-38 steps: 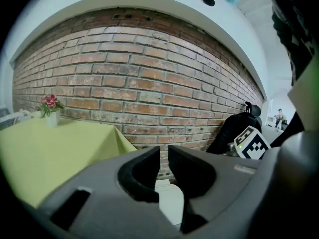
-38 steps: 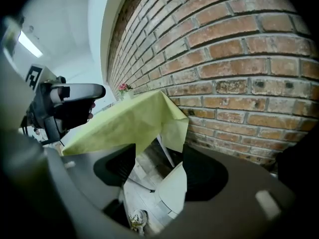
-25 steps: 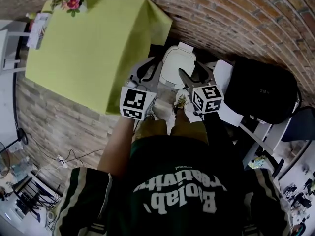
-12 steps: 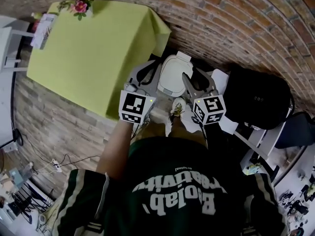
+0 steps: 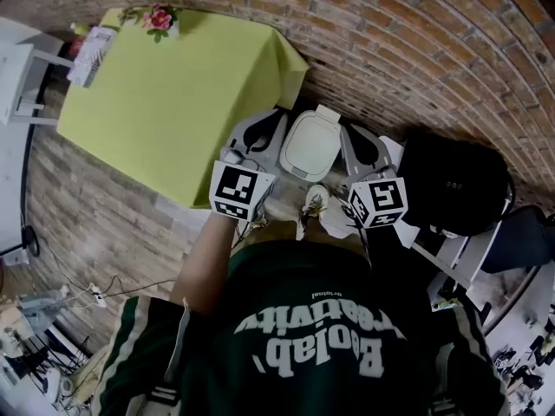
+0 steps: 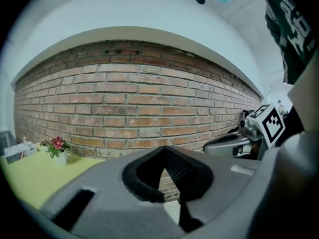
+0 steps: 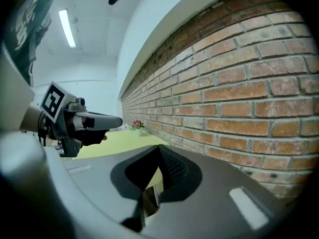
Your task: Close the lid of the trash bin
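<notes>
Lid: the trash bin lid (image 5: 310, 146) looks flat down, on the floor by the brick wall (image 5: 416, 42), between both grippers.
Just changed: left gripper (image 5: 274, 118) and right gripper (image 5: 350, 133) lifted, jaws just squeezed together on nothing; looks done to me.
Around: green table (image 5: 173, 94) left, black bag (image 5: 451, 176) right, nothing blocking.

The left grey plastic two-jaw gripper (image 5: 276, 118) is held out ahead of the person's chest, pointing forward and slightly down. Its jaws have just been closing and now meet tip to tip with nothing between them. The right grey plastic two-jaw gripper (image 5: 347, 133) is held alongside, apart from it, at much the same tilt. Its jaws have likewise just closed together, empty. Behind the left jaws sits a white cube with black square markers (image 5: 240, 189), and the bare left forearm (image 5: 201, 263) runs back from it.
</notes>
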Action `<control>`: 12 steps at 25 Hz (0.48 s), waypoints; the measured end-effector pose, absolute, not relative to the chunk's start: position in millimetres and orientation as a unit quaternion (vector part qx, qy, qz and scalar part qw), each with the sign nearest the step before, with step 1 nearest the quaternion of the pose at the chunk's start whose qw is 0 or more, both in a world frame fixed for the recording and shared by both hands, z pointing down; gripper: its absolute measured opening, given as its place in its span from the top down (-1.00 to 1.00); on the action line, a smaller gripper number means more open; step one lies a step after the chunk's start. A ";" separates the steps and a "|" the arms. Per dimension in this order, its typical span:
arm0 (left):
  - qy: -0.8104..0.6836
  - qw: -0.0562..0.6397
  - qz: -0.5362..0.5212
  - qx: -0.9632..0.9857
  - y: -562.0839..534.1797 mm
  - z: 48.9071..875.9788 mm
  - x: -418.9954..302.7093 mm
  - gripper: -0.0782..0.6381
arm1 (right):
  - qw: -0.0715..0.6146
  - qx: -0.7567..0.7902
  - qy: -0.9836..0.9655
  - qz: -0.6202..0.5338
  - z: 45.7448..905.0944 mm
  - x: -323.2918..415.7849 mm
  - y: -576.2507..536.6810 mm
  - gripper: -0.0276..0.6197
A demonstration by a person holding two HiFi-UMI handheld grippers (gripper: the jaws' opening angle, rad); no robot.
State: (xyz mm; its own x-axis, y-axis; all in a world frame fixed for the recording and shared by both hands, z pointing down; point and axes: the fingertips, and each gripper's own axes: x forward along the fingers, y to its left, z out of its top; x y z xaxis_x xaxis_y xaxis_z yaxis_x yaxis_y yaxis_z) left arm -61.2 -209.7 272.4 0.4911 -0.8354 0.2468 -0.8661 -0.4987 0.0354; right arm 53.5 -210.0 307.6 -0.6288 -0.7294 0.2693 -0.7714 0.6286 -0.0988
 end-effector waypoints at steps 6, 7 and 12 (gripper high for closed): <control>-0.501 0.064 0.095 0.858 -214.6 260.6 -67.0 0.76 | 0.094 0.422 -0.898 0.085 290.0 52.6 -216.4 0.89; -0.502 0.061 0.095 0.858 -215.1 258.7 -67.6 0.76 | 0.093 0.422 -0.898 0.083 287.9 51.9 -216.6 0.89; -0.511 0.053 0.091 0.853 -216.4 251.2 -70.8 0.76 | 0.091 0.418 -0.901 0.075 281.7 47.7 -216.2 0.89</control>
State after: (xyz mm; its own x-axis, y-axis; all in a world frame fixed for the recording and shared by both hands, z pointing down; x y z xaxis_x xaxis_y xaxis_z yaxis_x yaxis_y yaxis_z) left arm -70.8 -216.4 251.2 0.4613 -0.8622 0.2093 -0.8814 -0.4724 -0.0033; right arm 47.7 -216.2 281.7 -0.6334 -0.7402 0.2257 -0.7672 0.6387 -0.0584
